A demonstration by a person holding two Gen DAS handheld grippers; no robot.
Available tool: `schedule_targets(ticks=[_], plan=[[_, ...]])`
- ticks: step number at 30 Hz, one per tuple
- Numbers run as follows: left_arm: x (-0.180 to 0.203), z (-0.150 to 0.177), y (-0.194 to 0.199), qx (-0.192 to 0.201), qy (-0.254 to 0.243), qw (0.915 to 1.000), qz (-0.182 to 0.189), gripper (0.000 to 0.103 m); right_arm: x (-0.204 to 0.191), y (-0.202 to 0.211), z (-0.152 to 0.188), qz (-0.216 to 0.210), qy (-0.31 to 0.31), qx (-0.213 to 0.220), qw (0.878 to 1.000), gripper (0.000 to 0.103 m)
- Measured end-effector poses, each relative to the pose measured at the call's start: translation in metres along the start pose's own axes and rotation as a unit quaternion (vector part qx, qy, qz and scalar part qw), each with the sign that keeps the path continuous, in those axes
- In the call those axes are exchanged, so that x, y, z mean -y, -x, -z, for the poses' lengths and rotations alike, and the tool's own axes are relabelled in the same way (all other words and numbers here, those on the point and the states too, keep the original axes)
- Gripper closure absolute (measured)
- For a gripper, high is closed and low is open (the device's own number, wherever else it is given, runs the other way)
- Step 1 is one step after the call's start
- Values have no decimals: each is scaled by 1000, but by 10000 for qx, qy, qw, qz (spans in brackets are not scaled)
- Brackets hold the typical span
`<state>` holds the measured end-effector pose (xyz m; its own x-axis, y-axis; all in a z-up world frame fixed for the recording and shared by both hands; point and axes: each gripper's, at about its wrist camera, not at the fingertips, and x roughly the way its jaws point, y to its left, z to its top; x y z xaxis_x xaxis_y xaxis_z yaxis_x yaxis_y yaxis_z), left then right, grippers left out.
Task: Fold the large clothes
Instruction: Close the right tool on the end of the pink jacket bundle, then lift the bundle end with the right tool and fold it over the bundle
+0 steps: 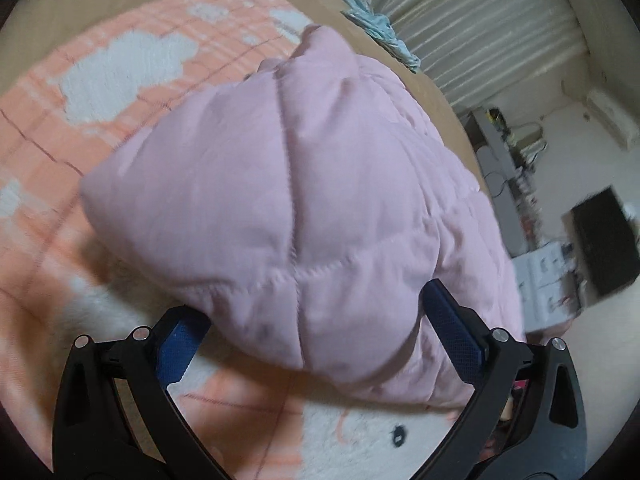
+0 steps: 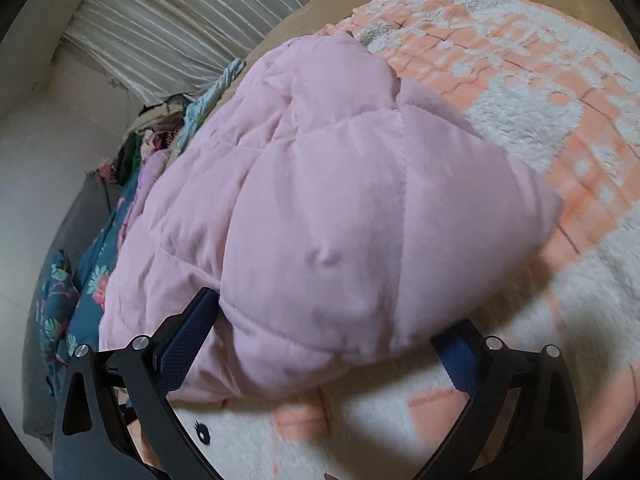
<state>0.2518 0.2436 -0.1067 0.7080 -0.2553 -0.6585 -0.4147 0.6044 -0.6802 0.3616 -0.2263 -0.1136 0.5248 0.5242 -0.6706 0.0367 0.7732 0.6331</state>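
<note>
Pink quilted jacket [image 1: 304,200] fills centre frame in both wrist views, bunched into a puffy mound with stitched seams crossing its top. It lies on a peach-and-white fleece blanket [image 1: 120,72] spread over a tan bed surface [image 1: 312,4].

Left gripper [image 1: 312,320]: fingers spread wide, blue pads on either side of the jacket's near edge at lower frame. Padding bulges between them and covers the left fingertip; cannot tell whether the pads actually press the cloth.

Right gripper [image 2: 320,328]: same stance, fingers spread, jacket's near bulge [image 2: 320,208] sitting between the blue pads and overlapping both tips. Contact cannot be judged here either.

Blanket [image 2: 540,120] runs off to upper right in the right view. At left frame, teal floral bedding [image 2: 88,272] lies beside the jacket, with a grey cushion [image 2: 80,208] behind it. White pleated curtain [image 2: 180,20] at upper left; the same curtain [image 1: 480,20] shows upper right in the left view, cluttered shelf [image 1: 512,184] below it.
</note>
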Motion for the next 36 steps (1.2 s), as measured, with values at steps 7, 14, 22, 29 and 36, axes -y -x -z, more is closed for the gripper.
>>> schedule_targets(ticks=[7,14,22,29,36], plan=[[-9,-9,-15,-20,495,9979,409,8,1,-10,-7,-155,-21,112,9998,4],[-12,-19,-29,75,630,9967,508,8,-1,-17,-11,-197,51,216,9996,16],[13,-19,-18,379,-157,9989,207,37,-30,-12,-8,-119,843,462,9953,56],[47,-11,-5,606,-1196,9902,-389,57,-63,-7,-2,517,1773,602,9810,63],[67,-4,10,830,-1593,9821,-575,66,-92,5,10,961,2731,864,9532,70]])
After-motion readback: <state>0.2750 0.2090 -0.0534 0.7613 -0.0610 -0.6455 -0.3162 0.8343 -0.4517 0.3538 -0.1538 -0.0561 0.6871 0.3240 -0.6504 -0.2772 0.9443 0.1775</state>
